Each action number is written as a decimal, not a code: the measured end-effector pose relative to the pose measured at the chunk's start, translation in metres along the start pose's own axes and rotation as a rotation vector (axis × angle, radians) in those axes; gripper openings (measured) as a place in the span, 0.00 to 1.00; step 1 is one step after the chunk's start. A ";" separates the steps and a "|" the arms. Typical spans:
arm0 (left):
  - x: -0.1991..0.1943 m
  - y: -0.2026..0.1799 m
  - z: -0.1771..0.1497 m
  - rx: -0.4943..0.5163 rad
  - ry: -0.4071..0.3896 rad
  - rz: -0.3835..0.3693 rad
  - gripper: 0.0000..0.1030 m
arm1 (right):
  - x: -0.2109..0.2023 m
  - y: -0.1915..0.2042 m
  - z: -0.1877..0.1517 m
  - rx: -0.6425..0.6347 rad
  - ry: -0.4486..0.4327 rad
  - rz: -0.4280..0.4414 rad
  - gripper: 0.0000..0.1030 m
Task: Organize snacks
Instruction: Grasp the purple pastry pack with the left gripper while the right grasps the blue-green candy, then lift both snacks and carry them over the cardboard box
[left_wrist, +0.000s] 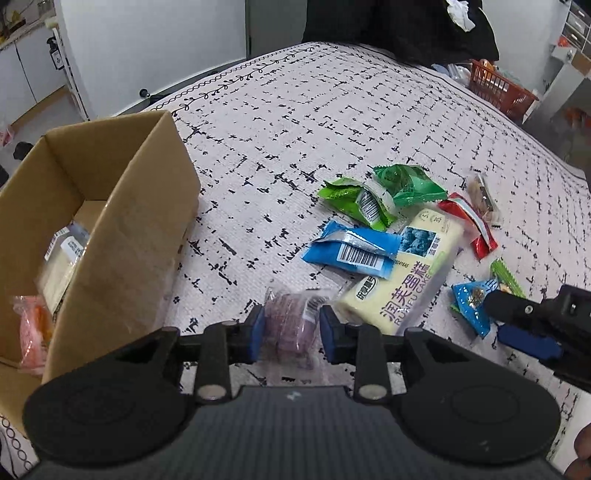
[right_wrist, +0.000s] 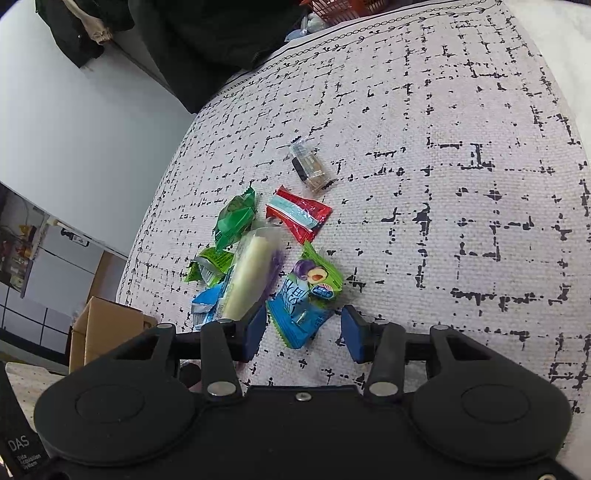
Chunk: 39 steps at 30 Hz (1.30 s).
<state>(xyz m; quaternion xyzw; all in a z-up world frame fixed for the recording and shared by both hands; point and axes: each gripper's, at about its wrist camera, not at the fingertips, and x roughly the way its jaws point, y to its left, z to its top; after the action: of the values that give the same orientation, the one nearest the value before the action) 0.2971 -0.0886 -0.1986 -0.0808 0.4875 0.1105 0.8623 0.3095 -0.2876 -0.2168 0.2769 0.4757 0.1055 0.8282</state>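
Two grippers are at work, and each has its own snack to mind; your left gripper (left_wrist: 290, 334) is pressed against a purple snack in clear wrap (left_wrist: 291, 325), one blue pad on either side of it, so you are pinching it over the patterned cloth (left_wrist: 332, 110). Your right gripper (right_wrist: 304, 334) stands spread, holding nothing; the blue-and-green plum packet (right_wrist: 306, 295) lies flat between its fingers and slightly ahead, apparently touching neither pad.

What matters next is direction; the cardboard box (left_wrist: 122, 206) sits to the left of your left gripper, open at the top, with a pale wrapped cake and a pink packet (left_wrist: 31, 328) already inside; I judge the purple snack must travel leftward and clear the near wall before you release it. The left gripper is plainly the nearer one to the box; in the right wrist view the box shows only as a corner at the far left.

For the right gripper, the plum packet's long axis seems to run forward and slightly to the right, roughly along the fingers; closing across its narrow width looks workable. The rest of the pile lies beyond it: the yellow cake packet (left_wrist: 402, 273), the blue packet (left_wrist: 354, 251), two green packets (left_wrist: 384, 192), the red packet (right_wrist: 297, 214) and a small clear-wrapped bar (right_wrist: 310, 166) farthest out.
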 end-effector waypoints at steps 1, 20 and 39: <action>0.002 0.001 0.001 -0.001 0.010 0.005 0.39 | 0.000 0.000 0.000 -0.002 0.000 -0.002 0.44; 0.013 0.021 0.001 -0.110 0.050 -0.083 0.34 | 0.014 0.014 0.004 -0.094 -0.026 -0.053 0.44; -0.035 0.026 0.012 -0.110 -0.031 -0.117 0.33 | -0.009 0.049 -0.004 -0.233 -0.048 -0.095 0.23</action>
<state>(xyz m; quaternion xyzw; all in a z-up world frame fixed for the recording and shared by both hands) 0.2823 -0.0641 -0.1634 -0.1548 0.4618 0.0878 0.8689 0.3054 -0.2502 -0.1845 0.1582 0.4529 0.1143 0.8699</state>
